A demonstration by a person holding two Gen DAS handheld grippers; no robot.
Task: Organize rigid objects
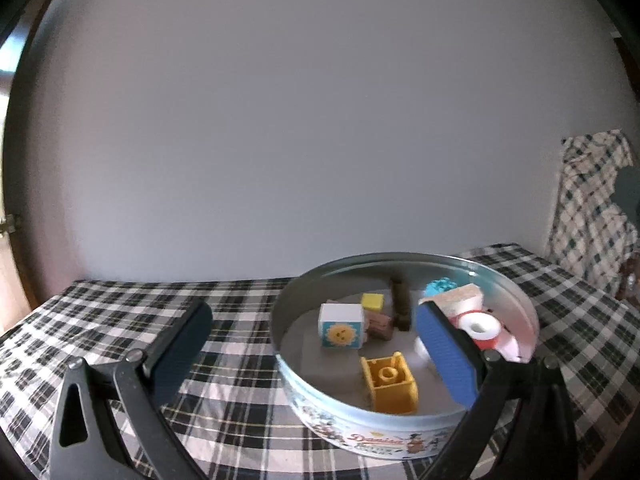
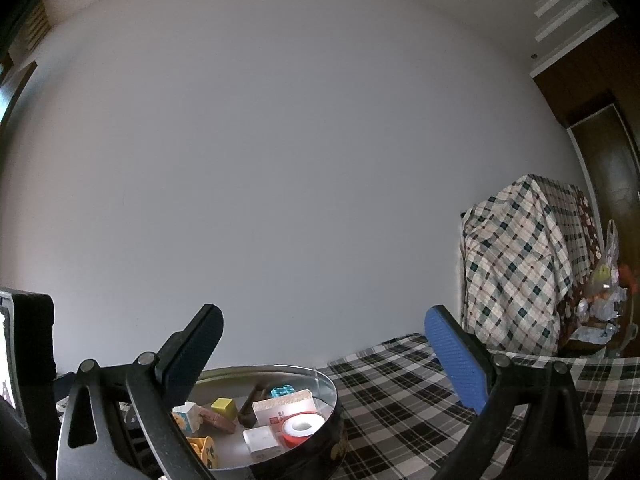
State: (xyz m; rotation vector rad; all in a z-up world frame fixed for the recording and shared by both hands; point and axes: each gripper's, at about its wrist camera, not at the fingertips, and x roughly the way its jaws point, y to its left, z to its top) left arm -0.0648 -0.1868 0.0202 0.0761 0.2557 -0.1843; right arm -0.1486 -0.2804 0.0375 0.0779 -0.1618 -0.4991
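Round metal tin of small toys on a checked counter, both grippers empty above it.

The round silver-walled cookie tin point(image 1: 404, 364) with printed pictures on its outside sits on the black-and-white plaid counter point(image 1: 240, 392). Inside lie a yellow hollow plastic brick point(image 1: 390, 384), a white cube with a sun face point(image 1: 341, 326), a small yellow cube point(image 1: 372, 301), a dark brown stick point(image 1: 401, 304), a turquoise studded brick point(image 1: 440, 286) and a red-and-white tape roll point(image 1: 480, 330). The left gripper point(image 1: 316, 356) has its fingers spread wide, one over the tin. The right gripper point(image 2: 324, 360) is likewise spread, holding nothing, with the tin low at its left.
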